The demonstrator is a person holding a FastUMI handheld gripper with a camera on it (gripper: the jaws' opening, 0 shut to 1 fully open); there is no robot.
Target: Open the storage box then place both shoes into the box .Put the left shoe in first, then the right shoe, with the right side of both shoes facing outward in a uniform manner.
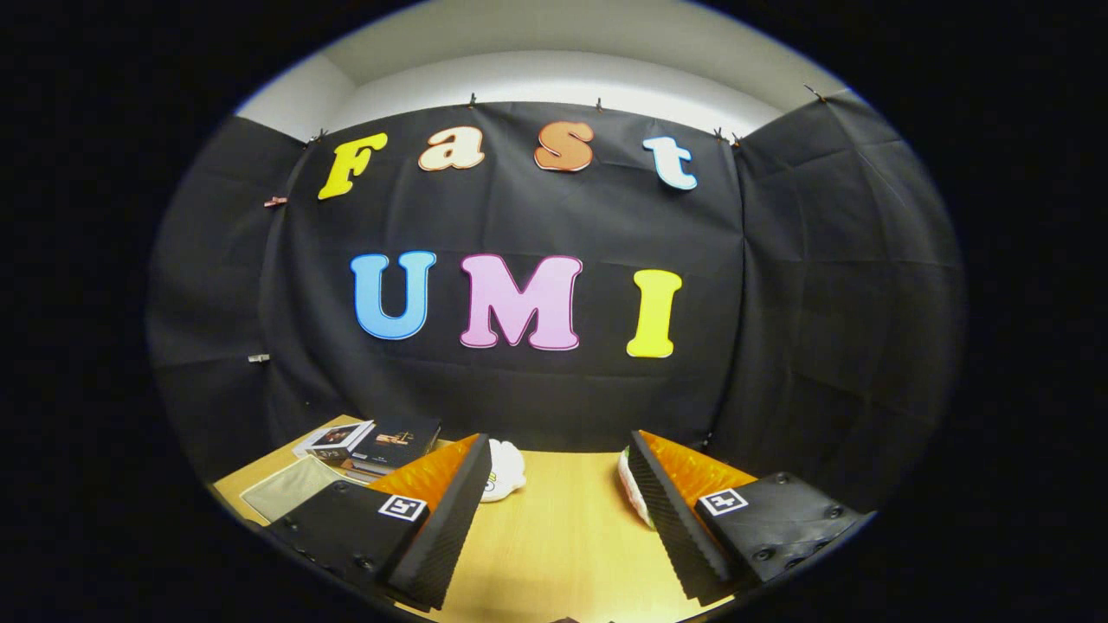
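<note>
My gripper (558,510) is held high above the wooden table (554,536), its two fingers spread wide apart with nothing between them. Just past the left finger's tip a white shoe (504,472) lies on the table, partly hidden by that finger. Behind the right finger's inner edge peeks a second white shoe (630,491), with a touch of green and red at its rim; most of it is covered.
A stack of dark books or boxes (381,443) sits at the table's far left, with a pale flat mat or lid (290,489) in front of it. The black cloth wall stands close behind the table.
</note>
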